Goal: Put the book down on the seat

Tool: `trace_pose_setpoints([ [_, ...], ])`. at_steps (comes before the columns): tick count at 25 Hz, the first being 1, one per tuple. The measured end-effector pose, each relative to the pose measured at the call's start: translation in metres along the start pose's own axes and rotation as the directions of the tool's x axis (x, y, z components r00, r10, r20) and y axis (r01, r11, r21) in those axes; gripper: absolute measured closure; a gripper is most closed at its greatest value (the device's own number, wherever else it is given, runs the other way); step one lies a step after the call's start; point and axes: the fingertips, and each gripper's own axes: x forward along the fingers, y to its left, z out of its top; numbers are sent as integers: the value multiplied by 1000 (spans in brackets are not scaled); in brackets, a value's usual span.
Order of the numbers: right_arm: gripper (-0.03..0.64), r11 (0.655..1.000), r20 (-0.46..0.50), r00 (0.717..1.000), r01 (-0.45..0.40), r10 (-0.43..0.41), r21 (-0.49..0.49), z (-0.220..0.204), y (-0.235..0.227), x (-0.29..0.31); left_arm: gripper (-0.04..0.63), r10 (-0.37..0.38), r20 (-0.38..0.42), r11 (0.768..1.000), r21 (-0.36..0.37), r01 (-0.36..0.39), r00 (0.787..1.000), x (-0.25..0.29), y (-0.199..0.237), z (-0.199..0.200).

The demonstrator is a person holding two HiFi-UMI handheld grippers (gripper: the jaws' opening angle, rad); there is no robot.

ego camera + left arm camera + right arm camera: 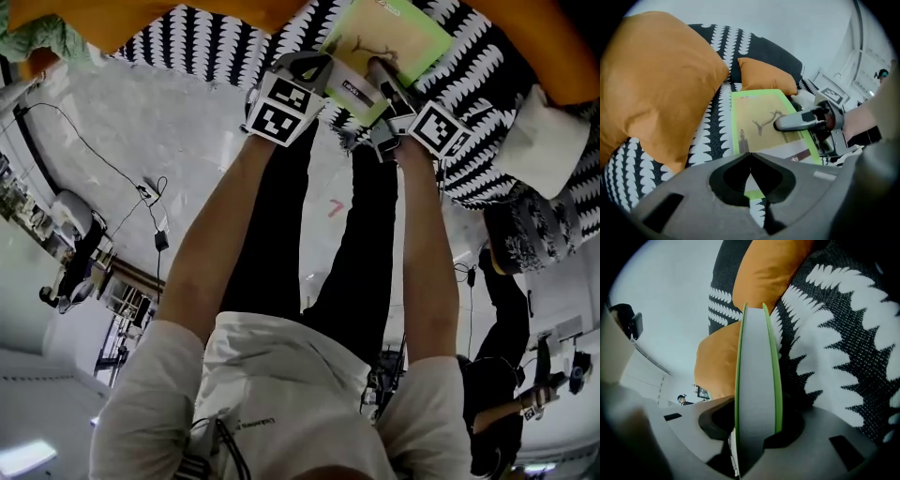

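Observation:
The book (386, 36), green-edged with a tan cover, lies flat on the black-and-white patterned seat (202, 37). My right gripper (378, 70) is shut on its near edge. In the left gripper view one grey finger (797, 120) lies on the book's (759, 119) cover. The right gripper view shows the book (757, 376) edge-on, filling the space between the jaws of the right gripper (757, 401). My left gripper (314, 64) is shut and empty. Its joined tips (749, 153) hover over the book's near left edge.
A big orange cushion (656, 79) leans on the seat (717, 126) left of the book, a smaller one (766, 77) behind it. A white cloth (546, 141) lies at the seat's right end. Cables (155, 234) run over the floor, and another person (502, 375) stands at the right.

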Motion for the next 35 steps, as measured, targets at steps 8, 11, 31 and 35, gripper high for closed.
trace_pose_setpoints([
  [8,475,998,27,999,-25,24,63,-11,-38,-22,586,59,7,998,17,-59,998,26,-18,-13],
  [11,471,998,24,1000,-16,15,67,-12,-37,-16,586,67,6,998,16,-67,998,24,-5,-15],
  [31,475,985,32,984,172,-173,6,-6,-68,-109,586,170,50,985,-36,-168,984,3,-2,1],
  [35,486,976,52,975,216,-215,-26,-10,-78,-133,586,179,90,983,-56,-175,980,-4,1,4],
])
